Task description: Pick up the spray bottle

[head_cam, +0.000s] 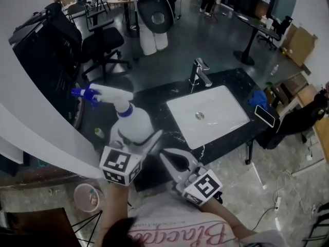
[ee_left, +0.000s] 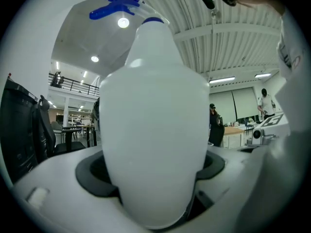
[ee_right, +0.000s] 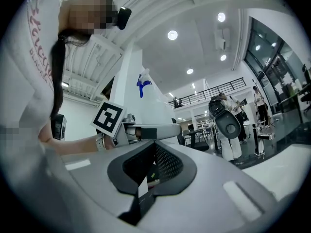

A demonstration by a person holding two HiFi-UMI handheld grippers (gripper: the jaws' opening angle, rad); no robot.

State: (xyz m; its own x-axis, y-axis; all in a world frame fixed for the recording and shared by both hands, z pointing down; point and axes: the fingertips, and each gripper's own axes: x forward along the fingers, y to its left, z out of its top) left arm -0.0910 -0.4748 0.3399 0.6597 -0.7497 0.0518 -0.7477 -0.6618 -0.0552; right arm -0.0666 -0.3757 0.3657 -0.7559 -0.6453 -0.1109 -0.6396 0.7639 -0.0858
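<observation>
A white spray bottle (head_cam: pixel 134 121) with a blue trigger head (head_cam: pixel 85 93) is held upright in the air over the left end of the black counter (head_cam: pixel 231 81). My left gripper (head_cam: pixel 134 137) is shut on its lower body. In the left gripper view the bottle (ee_left: pixel 155 130) fills the middle, clamped between the jaws of the left gripper (ee_left: pixel 155 181). My right gripper (head_cam: pixel 166 158) hovers just right of the bottle, jaws together and empty. In the right gripper view the right gripper (ee_right: pixel 150 174) looks shut, and the bottle (ee_right: pixel 146 108) shows beyond it.
A white sink basin (head_cam: pixel 205 115) with a chrome faucet (head_cam: pixel 200 72) is set in the counter. A blue cloth (head_cam: pixel 258 98) and a phone (head_cam: pixel 266 116) lie at its right end. An office chair (head_cam: pixel 103 48) stands behind, and a pink bucket (head_cam: pixel 86 197) sits on the floor.
</observation>
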